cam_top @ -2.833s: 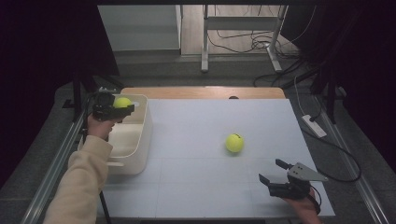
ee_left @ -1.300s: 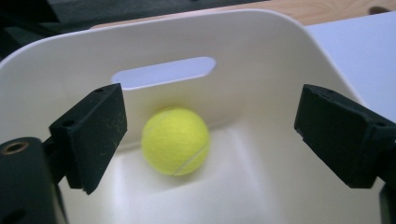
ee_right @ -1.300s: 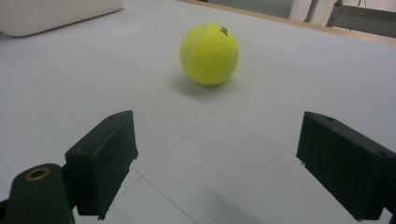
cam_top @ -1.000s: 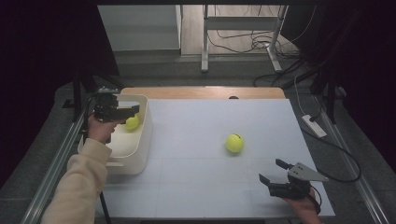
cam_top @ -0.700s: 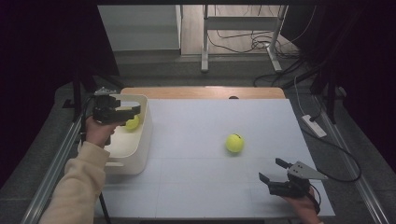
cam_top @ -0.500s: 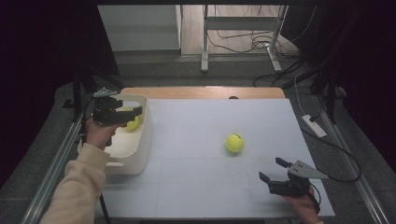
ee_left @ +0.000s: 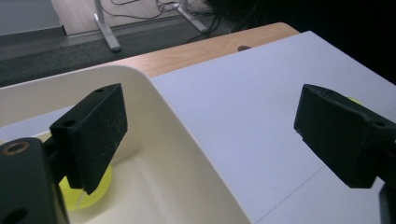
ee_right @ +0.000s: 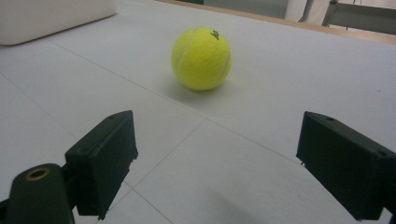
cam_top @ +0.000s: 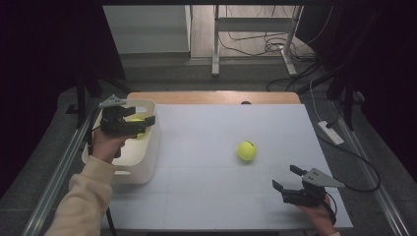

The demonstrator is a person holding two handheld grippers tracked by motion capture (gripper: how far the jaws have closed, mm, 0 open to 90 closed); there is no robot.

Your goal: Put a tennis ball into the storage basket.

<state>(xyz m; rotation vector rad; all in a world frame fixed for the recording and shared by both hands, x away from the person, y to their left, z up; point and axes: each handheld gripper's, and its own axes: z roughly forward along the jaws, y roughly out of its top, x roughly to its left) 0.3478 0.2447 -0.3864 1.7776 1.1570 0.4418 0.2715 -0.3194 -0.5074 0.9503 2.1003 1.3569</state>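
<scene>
One yellow tennis ball [cam_top: 136,127] is lying in the white bin [cam_top: 147,162], seemingly on its floor; a second tennis ball [cam_top: 247,150] is sitting apart on the white worktop [cam_top: 206,147].

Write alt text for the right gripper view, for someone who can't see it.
A yellow tennis ball rests on a white table, ahead of the right gripper, whose two black jaws stand wide open with nothing between them. The corner of a white bin shows at upper left.
</scene>
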